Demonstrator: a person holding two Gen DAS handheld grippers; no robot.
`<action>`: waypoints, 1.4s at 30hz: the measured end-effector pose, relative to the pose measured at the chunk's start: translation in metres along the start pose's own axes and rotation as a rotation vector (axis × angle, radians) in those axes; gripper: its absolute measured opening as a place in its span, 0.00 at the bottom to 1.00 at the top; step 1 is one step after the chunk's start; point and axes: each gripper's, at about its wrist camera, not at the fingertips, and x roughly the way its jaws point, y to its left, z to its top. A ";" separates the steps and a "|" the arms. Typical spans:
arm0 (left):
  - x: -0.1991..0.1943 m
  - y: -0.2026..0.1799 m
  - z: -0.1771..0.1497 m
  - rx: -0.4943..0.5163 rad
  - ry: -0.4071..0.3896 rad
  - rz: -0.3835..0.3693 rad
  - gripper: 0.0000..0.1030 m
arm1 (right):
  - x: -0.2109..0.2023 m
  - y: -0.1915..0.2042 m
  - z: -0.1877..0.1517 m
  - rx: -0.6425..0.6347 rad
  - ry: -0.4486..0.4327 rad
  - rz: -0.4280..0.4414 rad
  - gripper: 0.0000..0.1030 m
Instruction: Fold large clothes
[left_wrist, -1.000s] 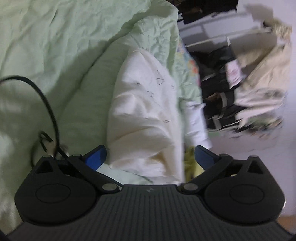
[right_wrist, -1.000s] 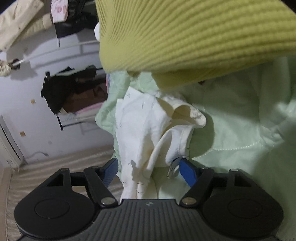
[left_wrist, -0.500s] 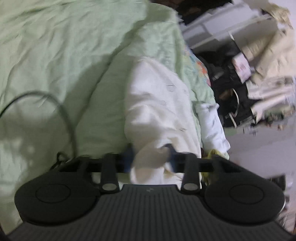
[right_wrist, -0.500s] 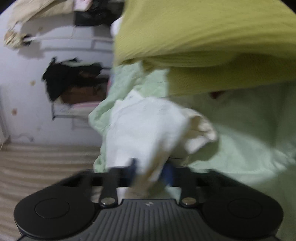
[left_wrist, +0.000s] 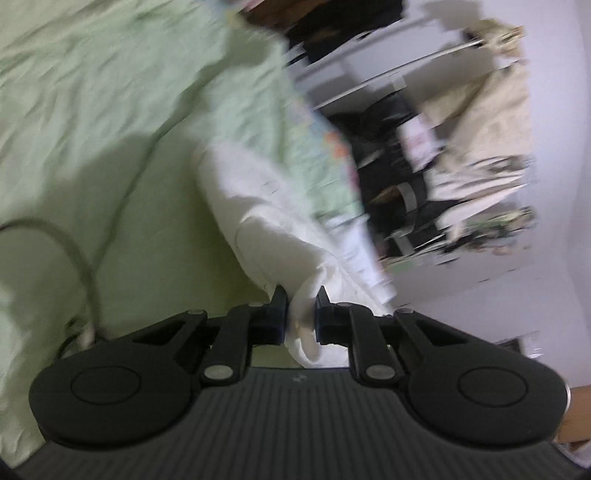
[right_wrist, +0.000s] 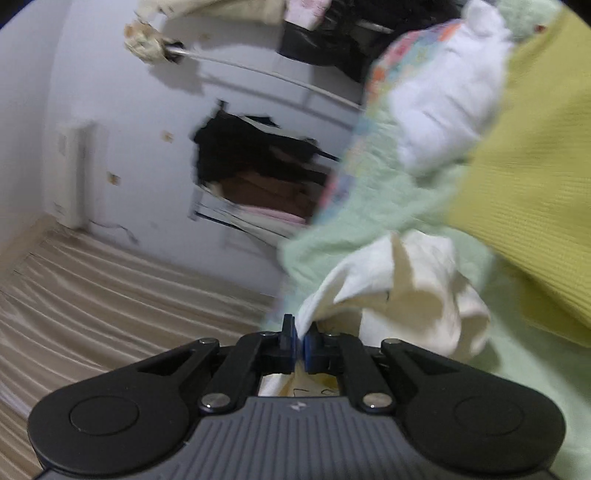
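Both jaws closed since earlier — left hand-held gripper (left_wrist: 300, 314), right hand-held gripper (right_wrist: 298, 345) pinch cream garment (left_wrist: 273, 210).

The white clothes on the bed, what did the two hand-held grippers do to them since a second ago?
Both closed on the cream-white garment. The left hand-held gripper, open before, now pinches a fold and its jaws are closing further. The right hand-held gripper shut on an edge and lifted it, so the view tilted. The green bedsheet and yellow knit stayed put.
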 end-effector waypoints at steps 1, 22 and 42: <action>0.009 0.009 -0.002 -0.029 0.019 0.013 0.13 | 0.000 -0.012 -0.007 0.004 0.029 -0.034 0.04; -0.104 -0.083 0.028 0.253 -0.406 -0.194 0.11 | -0.019 0.150 0.048 -0.589 0.113 0.396 0.04; -0.020 0.031 0.097 -0.123 -0.129 -0.068 0.11 | 0.126 0.097 0.058 -0.367 0.433 0.116 0.09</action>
